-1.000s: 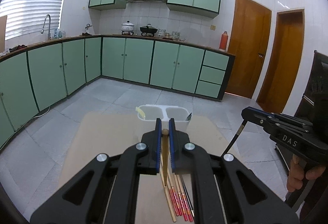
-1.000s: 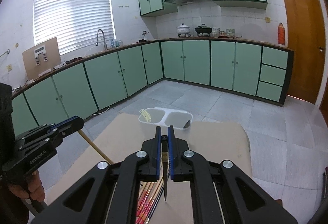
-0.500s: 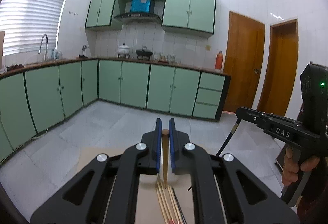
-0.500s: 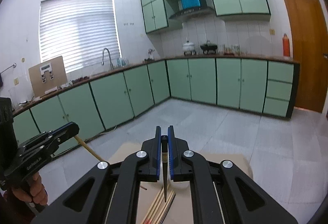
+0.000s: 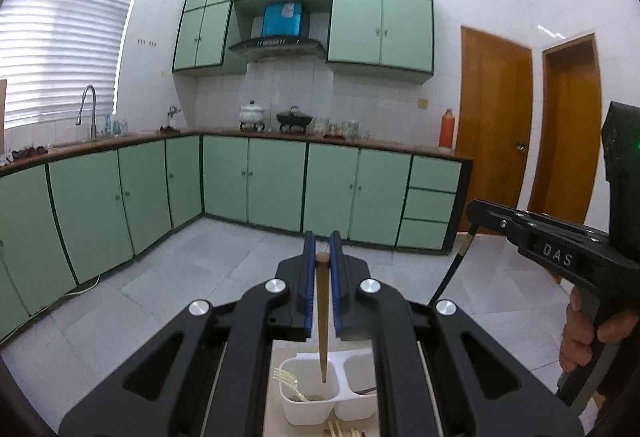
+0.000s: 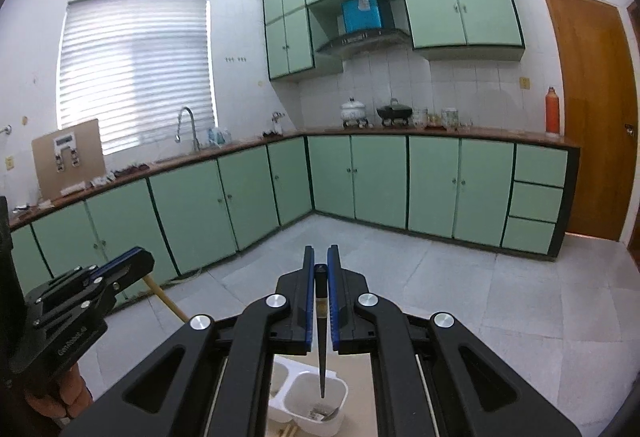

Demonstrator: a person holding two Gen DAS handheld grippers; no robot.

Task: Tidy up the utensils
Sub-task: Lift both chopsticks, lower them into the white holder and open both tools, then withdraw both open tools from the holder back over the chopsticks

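My left gripper [image 5: 322, 241] is shut on a wooden chopstick [image 5: 321, 321] that hangs tip-down over the left compartment of a white two-compartment holder [image 5: 308, 411]. A clear plastic fork [image 5: 286, 381] stands in that compartment. My right gripper [image 6: 321, 255] is shut on a black chopstick [image 6: 321, 353] that hangs tip-down over the holder's right compartment [image 6: 320, 417], where a metal utensil lies. The right gripper also shows in the left wrist view [image 5: 476, 211], the left gripper in the right wrist view [image 6: 136, 265].
The holder stands on a tan table [image 5: 276, 409]. More chopsticks [image 5: 340, 429] lie on the table in front of the holder. Green kitchen cabinets [image 5: 280, 185] and a tiled floor [image 5: 200, 269] lie beyond.
Both grippers have risen and tilted up, carrying their chopsticks forward from over the chopstick pile to above the holder, which now sits low in both views.
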